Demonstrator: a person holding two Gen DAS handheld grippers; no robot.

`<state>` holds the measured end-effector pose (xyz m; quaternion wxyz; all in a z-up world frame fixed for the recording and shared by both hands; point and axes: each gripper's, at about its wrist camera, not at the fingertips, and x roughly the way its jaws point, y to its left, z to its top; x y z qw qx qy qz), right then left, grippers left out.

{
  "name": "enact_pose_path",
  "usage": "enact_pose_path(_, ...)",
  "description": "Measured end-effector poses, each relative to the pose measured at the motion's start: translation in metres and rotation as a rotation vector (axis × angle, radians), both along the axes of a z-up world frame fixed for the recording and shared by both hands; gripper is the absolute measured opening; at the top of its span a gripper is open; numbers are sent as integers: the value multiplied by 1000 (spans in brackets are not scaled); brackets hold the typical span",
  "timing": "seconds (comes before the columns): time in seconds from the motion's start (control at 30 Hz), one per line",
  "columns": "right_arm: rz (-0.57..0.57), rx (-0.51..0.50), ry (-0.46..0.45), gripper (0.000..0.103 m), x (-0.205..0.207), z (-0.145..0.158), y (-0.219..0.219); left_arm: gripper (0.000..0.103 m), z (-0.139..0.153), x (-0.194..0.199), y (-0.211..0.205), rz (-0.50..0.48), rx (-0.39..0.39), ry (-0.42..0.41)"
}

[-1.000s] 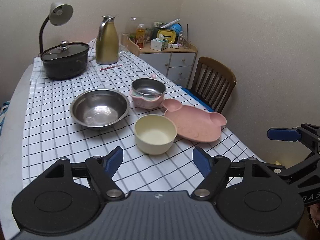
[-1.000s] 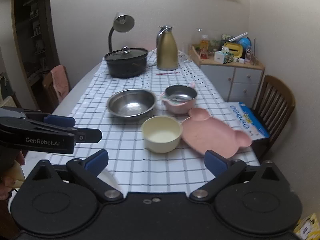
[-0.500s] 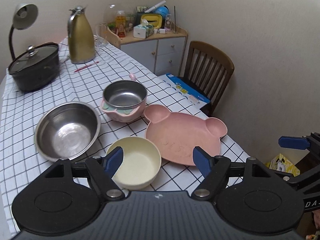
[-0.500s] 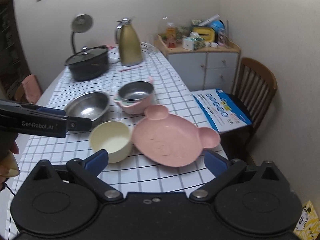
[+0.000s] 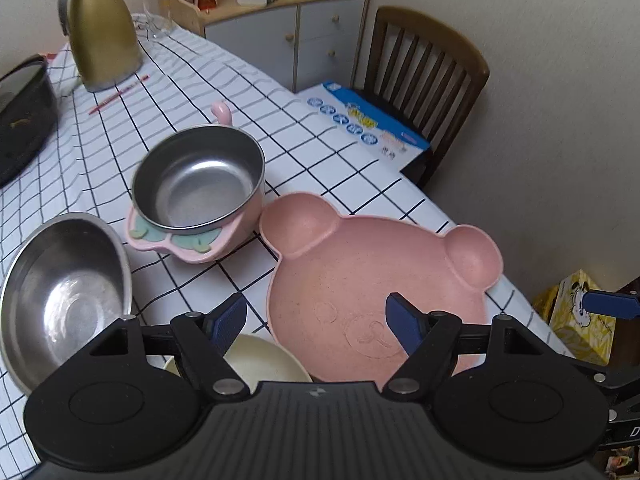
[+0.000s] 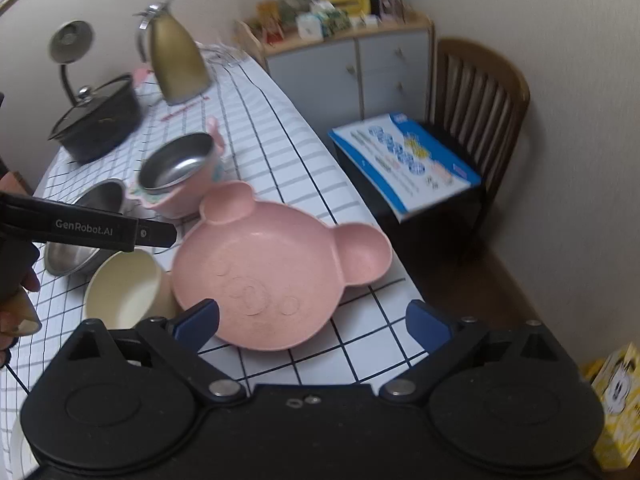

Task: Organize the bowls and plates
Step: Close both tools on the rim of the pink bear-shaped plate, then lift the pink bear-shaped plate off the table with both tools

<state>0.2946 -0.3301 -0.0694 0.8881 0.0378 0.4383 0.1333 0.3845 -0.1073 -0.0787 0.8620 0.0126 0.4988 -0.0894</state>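
Note:
A pink bear-shaped plate (image 5: 360, 280) lies near the table's right edge; it also shows in the right wrist view (image 6: 272, 264). A cream bowl (image 5: 264, 360) (image 6: 124, 288) sits to its left. A steel bowl in a pink holder (image 5: 200, 192) (image 6: 180, 172) stands behind, and a large steel bowl (image 5: 68, 292) (image 6: 80, 240) sits further left. My left gripper (image 5: 316, 320) is open and empty above the plate's near part. My right gripper (image 6: 316, 320) is open and empty over the plate's near edge.
A checked cloth covers the table (image 5: 180, 80). A gold jug (image 5: 102, 28), a black lidded pot (image 6: 96, 120) and a lamp (image 6: 70, 40) stand at the far end. A wooden chair (image 6: 480, 100) with a blue-white box (image 6: 404, 160) and a cabinet (image 6: 348, 52) are to the right.
Both grippers have moved forward and to the right, closer to the pink plate. The dishes have not moved. Both stay open.

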Motion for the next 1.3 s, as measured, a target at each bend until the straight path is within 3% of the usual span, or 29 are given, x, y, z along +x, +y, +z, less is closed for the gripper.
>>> enact_pose_path(0.23, -71, 44, 113, 95, 35, -34, -8, 76, -28, 34, -5, 15, 19, 50)
enact_pose_path(0.43, -88, 80, 178, 81, 52, -54, -11, 75, -46, 48, -3, 35, 34, 79)
enact_pose_path(0.5, -94, 94, 204, 76, 55, -59, -12, 62, -51, 52, 0, 41, 26, 96)
enact_pose_path(0.63, -105, 117, 235, 69, 59, -66, -11, 55, -56, 56, 2, 43, 22, 105)
enact_pose_path(0.77, -109, 127, 250, 51, 60, -71, -10, 39, -62, 58, 2, 43, 31, 124)
enact_pose_path(1.1, -112, 157, 261, 27, 62, -73, -8, 17, -65, 60, 13, 58, 30, 135)
enact_pose_path(1.3, -115, 147, 251, 14, 61, -73, -5, 16, -67, 58, 12, 17, 55, 121)
